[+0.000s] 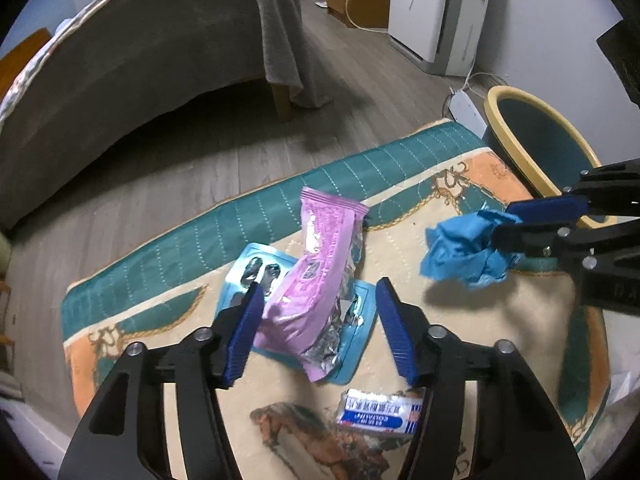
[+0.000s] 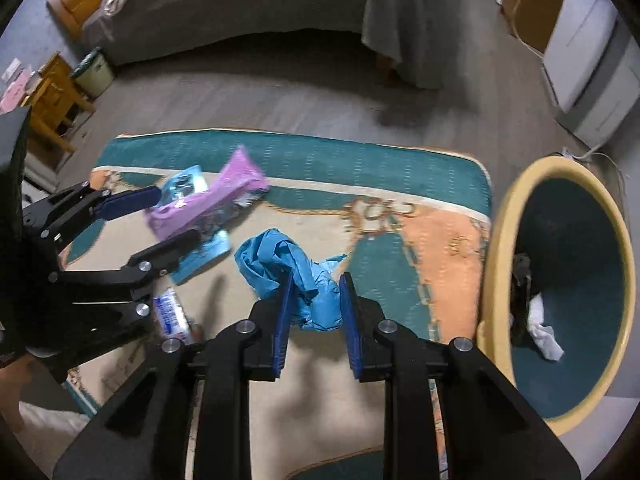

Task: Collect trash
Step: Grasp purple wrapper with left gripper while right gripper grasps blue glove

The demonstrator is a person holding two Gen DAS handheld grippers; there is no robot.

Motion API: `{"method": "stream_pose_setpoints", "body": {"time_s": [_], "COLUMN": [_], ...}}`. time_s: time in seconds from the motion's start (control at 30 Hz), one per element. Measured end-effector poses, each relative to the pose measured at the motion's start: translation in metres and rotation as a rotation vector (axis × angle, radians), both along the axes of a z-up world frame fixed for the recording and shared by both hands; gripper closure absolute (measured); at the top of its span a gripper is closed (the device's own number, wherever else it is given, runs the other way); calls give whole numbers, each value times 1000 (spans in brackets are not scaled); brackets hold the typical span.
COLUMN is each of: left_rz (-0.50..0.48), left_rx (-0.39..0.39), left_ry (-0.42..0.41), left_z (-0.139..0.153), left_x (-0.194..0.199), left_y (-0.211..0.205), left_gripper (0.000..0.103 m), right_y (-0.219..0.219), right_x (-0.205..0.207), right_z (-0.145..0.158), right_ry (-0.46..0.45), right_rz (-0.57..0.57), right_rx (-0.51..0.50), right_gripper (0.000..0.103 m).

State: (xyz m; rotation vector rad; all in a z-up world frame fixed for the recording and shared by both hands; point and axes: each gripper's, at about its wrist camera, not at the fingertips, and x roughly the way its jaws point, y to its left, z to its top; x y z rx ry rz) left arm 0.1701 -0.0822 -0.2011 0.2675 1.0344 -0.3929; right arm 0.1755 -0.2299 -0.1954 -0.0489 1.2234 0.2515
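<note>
Showing: two hand-held grippers working over a patterned rug [image 1: 472,320] on a wooden floor [image 1: 200,184].
Right hand-held gripper [image 2: 316,304]: jaws closed on a crumpled blue glove [image 2: 296,276]; both blue pads press into the bundle, which is lifted clear of the rug and casts a shadow below it in the left wrist view.
Blue glove, position: between the pads, with most of the bundle sticking out past the fingertips; near the bin, not over its opening.
Left hand-held gripper [image 1: 320,328]: jaws apart, partly closed; no earlier view is available for comparison.
Left pad [image 1: 244,332]: at the edge of a purple wrapper [image 1: 316,280]; contact cannot be confirmed.
Right pad [image 1: 396,332]: clear of the wrapper, with a gap between them.
Purple wrapper: lies on the rug between the left gripper's fingers, torn open with silver foil showing along one side.
Blister pack [image 1: 256,268]: light blue, flat on the rug, partly under the purple wrapper.
White-and-blue packet [image 1: 380,412]: on the rug close below the left gripper's right finger; printed text, blurred.
Bin [image 2: 496,248]: round, cream rim, dark teal inside, standing at the rug's corner to the right of the glove; holds a white crumpled item [image 2: 544,332] and something dark beside it.
Surroundings: bed with a grey cover [image 1: 160,60] beyond the rug; white appliance [image 1: 432,12] against the far wall; wooden stool [image 2: 52,104] at far left in the right wrist view.
</note>
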Motion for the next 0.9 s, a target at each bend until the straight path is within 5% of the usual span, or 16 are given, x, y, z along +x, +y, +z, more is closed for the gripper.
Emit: {"method": "stream_pose_setpoints", "body": {"time_s": [0.37, 0.9], "left_rz": [-17, -19], "left_rx": [42, 7], "left_ry": [16, -60], "left_z": [-14, 20], "left_x": [4, -7], "left_y": [-7, -7], "left_gripper": [77, 88], "right_y": [-1, -9], "right_x": [5, 2], "right_z": [-6, 13], "right_ry": [13, -34], "right_rz": [-16, -43], "right_rx": [-1, -6], "right_gripper": [80, 80]}}
